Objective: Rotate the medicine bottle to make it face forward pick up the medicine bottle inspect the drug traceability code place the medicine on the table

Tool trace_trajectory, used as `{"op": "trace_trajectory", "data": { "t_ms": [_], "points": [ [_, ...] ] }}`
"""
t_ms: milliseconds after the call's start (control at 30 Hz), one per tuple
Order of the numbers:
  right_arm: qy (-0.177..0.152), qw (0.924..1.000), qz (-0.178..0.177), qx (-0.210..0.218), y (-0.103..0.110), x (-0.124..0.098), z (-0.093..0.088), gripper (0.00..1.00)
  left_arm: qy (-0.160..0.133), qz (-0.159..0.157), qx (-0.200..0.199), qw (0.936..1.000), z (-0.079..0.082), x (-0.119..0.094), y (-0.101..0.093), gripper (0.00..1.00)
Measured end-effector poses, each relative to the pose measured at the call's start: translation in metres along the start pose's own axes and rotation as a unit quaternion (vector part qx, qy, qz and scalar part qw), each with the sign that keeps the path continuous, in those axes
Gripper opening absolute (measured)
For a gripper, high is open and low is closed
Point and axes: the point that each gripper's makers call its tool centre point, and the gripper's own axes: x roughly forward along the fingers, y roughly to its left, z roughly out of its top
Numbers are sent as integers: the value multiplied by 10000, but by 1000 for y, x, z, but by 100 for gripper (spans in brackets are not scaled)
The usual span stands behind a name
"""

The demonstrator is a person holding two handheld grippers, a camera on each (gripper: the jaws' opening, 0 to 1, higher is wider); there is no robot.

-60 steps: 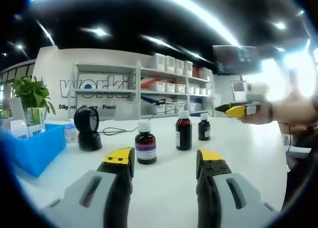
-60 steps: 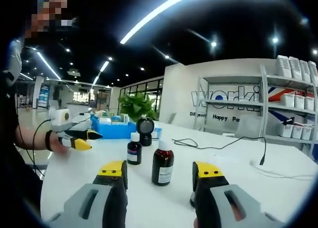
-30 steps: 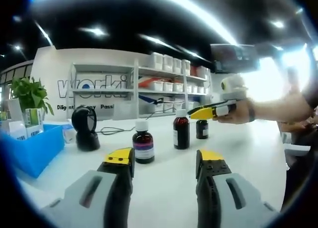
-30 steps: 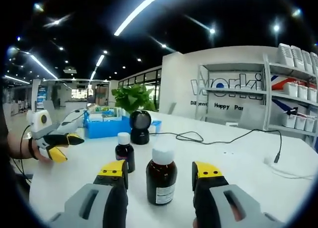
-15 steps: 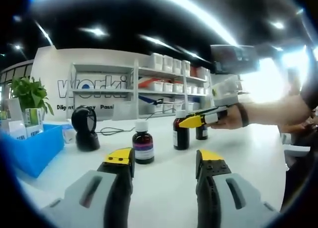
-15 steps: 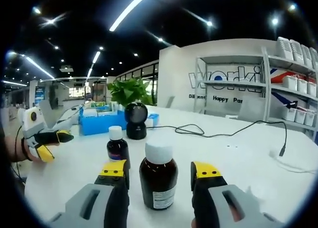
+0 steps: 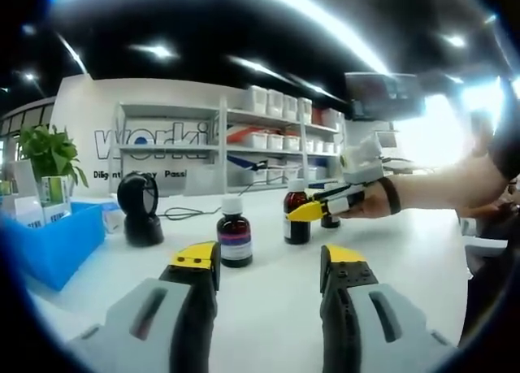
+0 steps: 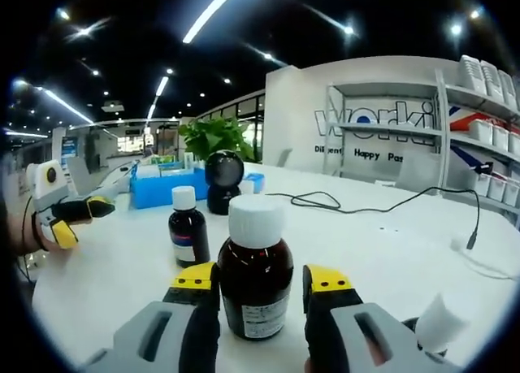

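Note:
A brown medicine bottle (image 8: 254,284) with a white cap stands upright on the white table (image 8: 382,243), right between the jaws of my right gripper (image 8: 260,282). The jaws are open and sit close on both sides of it, with a thin gap on the right. In the left gripper view the same bottle (image 7: 296,220) stands mid-table, and my right gripper (image 7: 313,209) reaches around it from the right, held by a hand. My left gripper (image 7: 268,263) hovers open over bare table, nothing between its jaws. It also shows at the far left as the left gripper (image 8: 69,217).
A smaller brown bottle (image 7: 236,233) with a purple label stands left of the held-between one, seen as the small bottle (image 8: 188,233). A third bottle (image 7: 331,222) is mostly hidden behind the right gripper. A black scanner (image 7: 140,214), a blue bin (image 7: 57,243), a plant (image 7: 49,153) and a cable (image 8: 349,206) lie beyond.
My right gripper has moved forward until the brown bottle stands between its jaws, and the jaws have narrowed a little. The left gripper has stayed still.

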Motion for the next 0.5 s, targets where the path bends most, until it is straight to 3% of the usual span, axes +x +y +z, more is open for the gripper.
{"op": "trace_trajectory", "data": {
  "t_ms": [500],
  "points": [
    [33, 9998, -219, 3, -3, 0, 0, 29, -11, -16, 26, 10000, 0, 0, 2, 40]
  ]
}}
